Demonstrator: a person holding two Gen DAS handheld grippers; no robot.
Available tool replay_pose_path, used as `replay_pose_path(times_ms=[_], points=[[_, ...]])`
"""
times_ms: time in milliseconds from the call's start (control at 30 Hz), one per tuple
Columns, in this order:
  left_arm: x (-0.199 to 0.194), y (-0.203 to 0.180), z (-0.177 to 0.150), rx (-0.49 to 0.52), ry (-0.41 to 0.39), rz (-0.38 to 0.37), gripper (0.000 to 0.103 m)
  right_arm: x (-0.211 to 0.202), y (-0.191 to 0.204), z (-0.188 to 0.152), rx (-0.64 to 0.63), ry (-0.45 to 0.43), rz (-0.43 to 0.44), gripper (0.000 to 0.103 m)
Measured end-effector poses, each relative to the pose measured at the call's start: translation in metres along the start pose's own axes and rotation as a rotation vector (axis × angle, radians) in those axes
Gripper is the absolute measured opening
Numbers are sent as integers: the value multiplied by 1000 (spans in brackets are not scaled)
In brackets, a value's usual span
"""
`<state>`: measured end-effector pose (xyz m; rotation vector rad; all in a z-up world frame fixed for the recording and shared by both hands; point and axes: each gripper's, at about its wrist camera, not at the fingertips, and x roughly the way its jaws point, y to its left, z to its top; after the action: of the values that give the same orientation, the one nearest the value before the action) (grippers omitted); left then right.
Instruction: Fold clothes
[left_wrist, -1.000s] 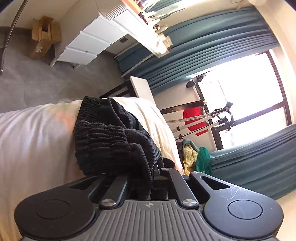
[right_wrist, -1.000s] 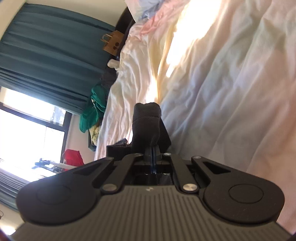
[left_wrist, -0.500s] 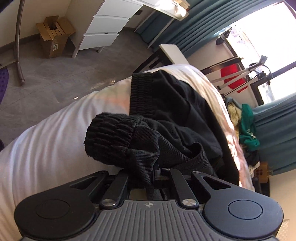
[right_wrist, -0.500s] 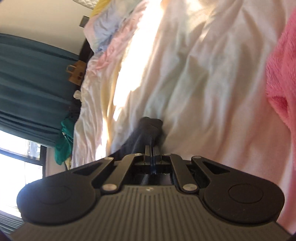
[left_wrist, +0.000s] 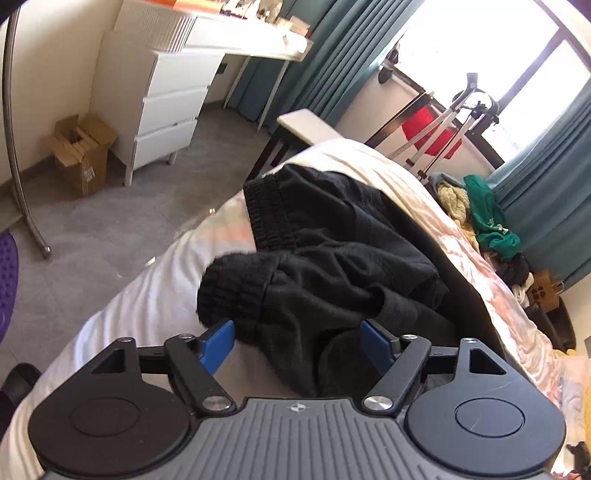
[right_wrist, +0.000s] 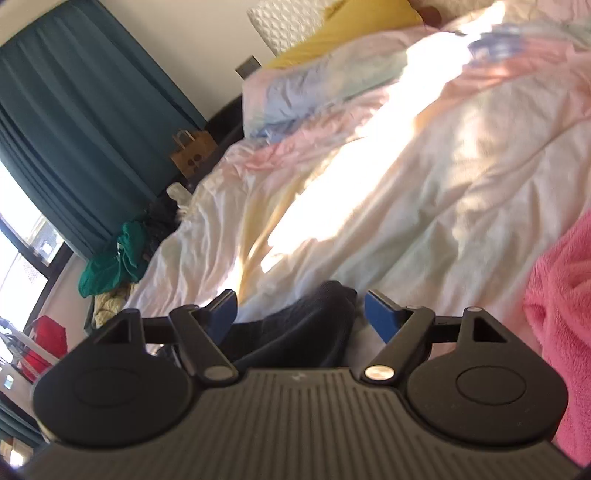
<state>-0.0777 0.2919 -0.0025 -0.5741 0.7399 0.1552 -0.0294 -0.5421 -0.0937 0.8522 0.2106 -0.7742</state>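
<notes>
Left tongs (left_wrist: 297, 341) stand spread wide, blue pads (left_wrist: 218, 343) well apart, gripping nothing. Right tongs (right_wrist: 299, 310) are likewise spread wide, their blue pads (right_wrist: 380, 317) apart and clamping nothing.

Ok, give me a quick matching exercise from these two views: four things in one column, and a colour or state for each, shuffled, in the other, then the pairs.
Things:
1. left gripper
2. black garment
3. fleece
4. cardboard box

Colour or state:
A. pink
B. standing on the floor by the white drawers
C. open
D. lying bunched on the bed

Pairs: 1-C, 2-D, 3-A, 4-B
</notes>
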Motion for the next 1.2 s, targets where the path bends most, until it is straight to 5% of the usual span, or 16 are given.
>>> replay_pose_path(times_ms=[100,233,533,700,833,933,1067,1200], points=[[-13,-22,3,77,-79,4,84,-5,12,-2,2,33,77,79],[-7,-61,4,157,-117,-23,88,7,23,-21,89,243,199,79],[77,-155,-17,199,17,-150,88,42,30,-78,204,522,185,77],[115,-164,-28,181,65,-188,88,49,41,-86,180,490,189,66],[137,-161,-33,144,91,-203,88,60,45,-89,173,474,168,21],[144,-152,-30,93,101,-178,88,67,38,-91,237,474,180,10],[148,-148,-30,72,112,-168,88,60,45,-84,202,437,223,7],[150,-150,-33,71,122,-192,88,36,65,-69,111,297,316,7]])
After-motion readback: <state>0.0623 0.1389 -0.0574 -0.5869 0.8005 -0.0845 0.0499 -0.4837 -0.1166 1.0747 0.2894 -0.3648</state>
